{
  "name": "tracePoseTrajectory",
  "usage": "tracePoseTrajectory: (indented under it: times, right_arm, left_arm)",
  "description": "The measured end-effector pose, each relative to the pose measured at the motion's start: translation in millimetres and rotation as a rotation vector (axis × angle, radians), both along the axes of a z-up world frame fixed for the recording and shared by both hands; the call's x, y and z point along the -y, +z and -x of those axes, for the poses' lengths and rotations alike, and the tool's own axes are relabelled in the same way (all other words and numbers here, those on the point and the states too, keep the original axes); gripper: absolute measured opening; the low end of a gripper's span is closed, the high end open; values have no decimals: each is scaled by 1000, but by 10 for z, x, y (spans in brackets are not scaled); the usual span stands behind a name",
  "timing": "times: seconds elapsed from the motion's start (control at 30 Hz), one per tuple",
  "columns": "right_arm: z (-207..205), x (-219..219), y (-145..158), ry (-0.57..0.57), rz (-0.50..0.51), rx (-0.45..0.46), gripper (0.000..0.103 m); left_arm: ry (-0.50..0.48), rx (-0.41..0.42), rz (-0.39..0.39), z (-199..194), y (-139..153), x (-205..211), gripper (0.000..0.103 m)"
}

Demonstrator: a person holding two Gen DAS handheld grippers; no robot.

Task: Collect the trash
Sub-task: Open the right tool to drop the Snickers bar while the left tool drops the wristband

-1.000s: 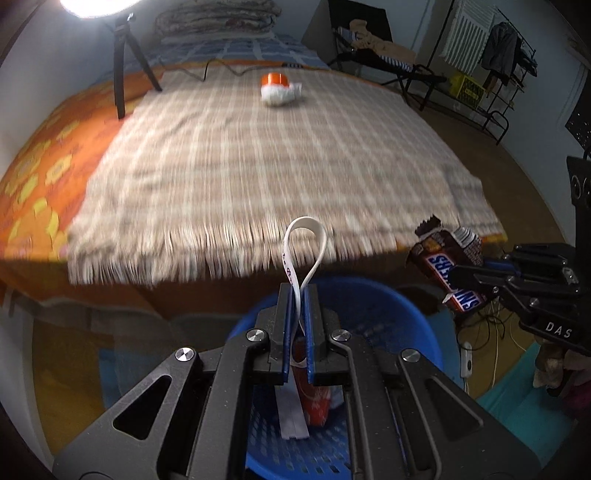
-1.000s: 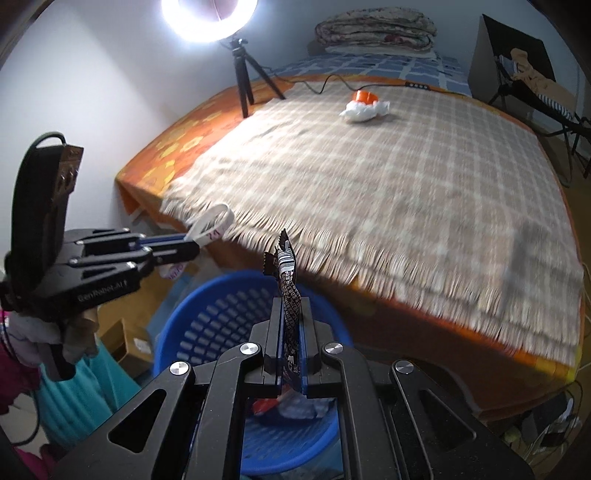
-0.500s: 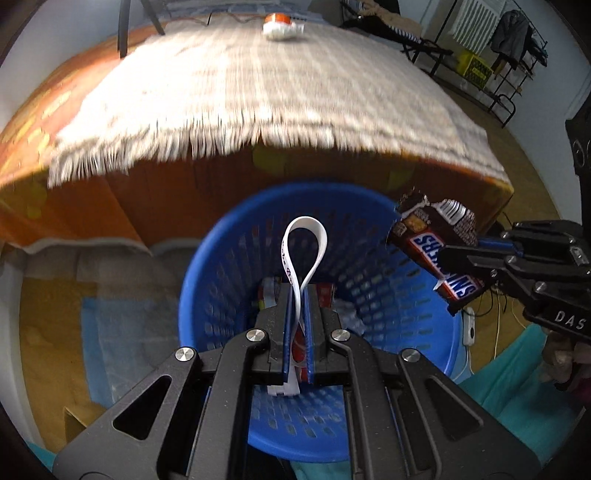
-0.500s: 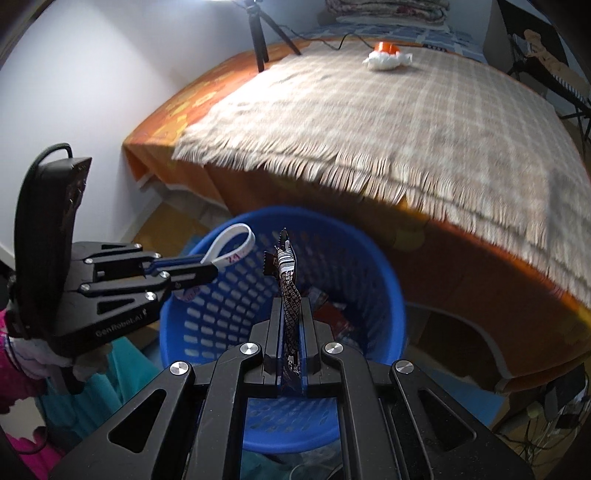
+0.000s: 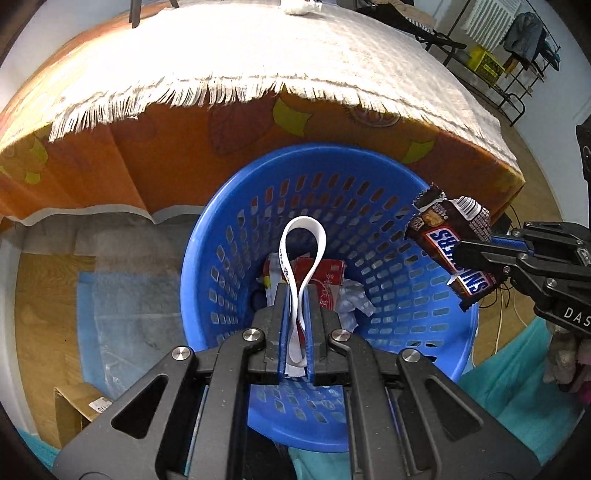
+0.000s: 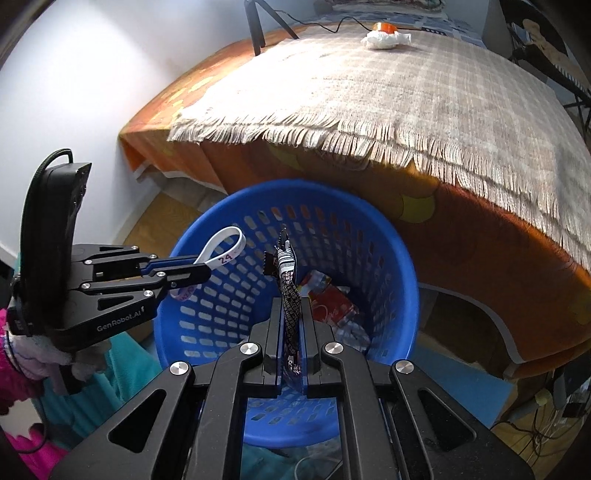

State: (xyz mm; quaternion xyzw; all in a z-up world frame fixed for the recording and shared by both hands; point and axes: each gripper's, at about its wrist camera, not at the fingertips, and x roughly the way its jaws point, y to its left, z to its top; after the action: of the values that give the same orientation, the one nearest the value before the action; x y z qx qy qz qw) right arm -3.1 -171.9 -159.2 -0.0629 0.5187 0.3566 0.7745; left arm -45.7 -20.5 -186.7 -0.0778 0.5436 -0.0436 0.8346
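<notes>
A blue perforated basket (image 5: 424, 206) (image 6: 391, 258) stands on the floor against the bed, with red and white wrappers (image 5: 328, 275) (image 6: 332, 304) at its bottom. My left gripper (image 5: 297, 291) (image 6: 207, 271) is shut on a looped white paper strip (image 5: 303, 236) (image 6: 229, 247), held over the basket's mouth. My right gripper (image 6: 291, 302) (image 5: 461, 254) is shut on a brown Snickers wrapper (image 5: 448, 247) (image 6: 286, 273), also above the basket, toward its right side. A white and orange crumpled piece (image 6: 386, 37) (image 5: 299, 5) lies far back on the bed.
The bed (image 6: 498, 240) with an orange sheet and a fringed plaid blanket (image 6: 406, 92) rises just behind the basket. A tripod leg (image 6: 255, 26) stands on the bed. A cardboard box (image 5: 77, 410) sits on the floor at left. Teal cloth (image 5: 517, 387) lies near the basket. A drying rack (image 5: 517, 48) stands far right.
Both grippers have sunk and tipped downward, coming from the bed's edge to over the basket's opening. Each still holds its piece of trash.
</notes>
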Motion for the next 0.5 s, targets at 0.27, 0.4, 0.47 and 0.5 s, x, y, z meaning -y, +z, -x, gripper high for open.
tracePoseTrajectory:
  times: [0.27,0.4,0.47,0.5]
  right_arm:
    - [-28,-27,-79,-2,20,-18,11]
    - [-10,-27,-101,-5,29,-14,46]
    - [-5,-34,-94,-2,35,-8,47]
    - [-5,-40,-94,-2,41,-4,47]
  left_arm:
    - [1,0,-16,-16,-16,24,9]
    - [7,3,-21,-17,-28,10,33]
    - [13,8,-30,-18,-20,3,38]
    - [17,9,-33,-20,-15,-4,40]
